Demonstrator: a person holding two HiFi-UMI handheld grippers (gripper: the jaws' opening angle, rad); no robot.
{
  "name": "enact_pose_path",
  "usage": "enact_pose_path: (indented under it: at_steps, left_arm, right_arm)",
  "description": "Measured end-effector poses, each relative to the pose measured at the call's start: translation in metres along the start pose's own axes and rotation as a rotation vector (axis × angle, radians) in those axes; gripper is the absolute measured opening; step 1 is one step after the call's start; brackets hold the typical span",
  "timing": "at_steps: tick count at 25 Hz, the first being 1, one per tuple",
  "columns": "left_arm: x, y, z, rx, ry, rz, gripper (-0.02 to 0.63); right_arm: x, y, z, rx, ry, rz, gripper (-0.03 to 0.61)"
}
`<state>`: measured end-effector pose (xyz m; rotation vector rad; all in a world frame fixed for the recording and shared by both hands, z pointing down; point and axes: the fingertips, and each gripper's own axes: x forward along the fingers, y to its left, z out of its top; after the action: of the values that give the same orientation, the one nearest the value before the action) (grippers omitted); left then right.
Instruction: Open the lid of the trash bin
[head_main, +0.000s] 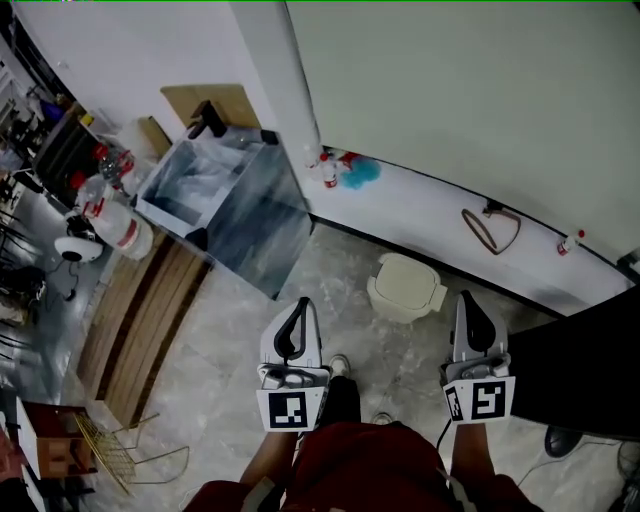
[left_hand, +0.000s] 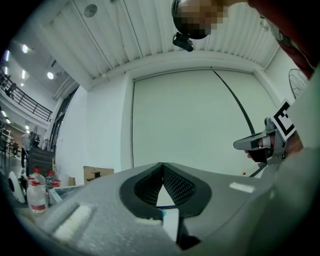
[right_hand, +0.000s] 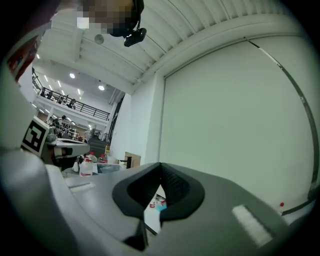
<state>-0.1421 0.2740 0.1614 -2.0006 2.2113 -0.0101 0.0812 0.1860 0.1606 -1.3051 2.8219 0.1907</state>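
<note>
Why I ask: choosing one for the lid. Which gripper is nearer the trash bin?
Right. The right gripper is just off the trash bin's right side; the left gripper is farther away, on its left.

Soft, even indoor light fills the head view. The pale wall (head_main: 480, 90) at one o'clock is brightest, and shadows are faint. Both gripper views bend strongly and have black corners. Ceiling lamps (right_hand: 72, 76) glare at ten o'clock. The left hand-held gripper (left_hand: 162, 165) and the right hand-held gripper (right_hand: 160, 165) look soft close to the lens.

The trash bin (head_main: 405, 287) stands on the floor (head_main: 230, 330) near the wall (head_main: 450, 90), ahead of and between left tool (head_main: 300, 308) and right tool (head_main: 468, 300); a box (head_main: 225, 200) lies farther left.
</note>
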Motion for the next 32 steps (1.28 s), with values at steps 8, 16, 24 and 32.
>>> enact_pose_path:
  at_steps: [8,16,24,32]
  left_arm:
    - [0.069,0.054,-0.025,-0.024,0.016,-0.079,0.003]
    - [0.125,0.097,-0.056,-0.057,0.04,-0.159,0.003]
    - [0.167,0.104,-0.086,-0.075,0.063,-0.252,0.003]
    - [0.192,0.055,-0.106,-0.093,0.097,-0.362,0.003]
  right_arm:
    - [0.074,0.014,-0.013,0.003,0.031,-0.076,0.0]
    - [0.138,0.03,-0.023,-0.052,0.08,-0.118,0.0]
    - [0.158,0.035,-0.044,-0.083,0.14,-0.182,0.0]
    - [0.139,-0.003,-0.069,-0.054,0.18,-0.279,0.0]
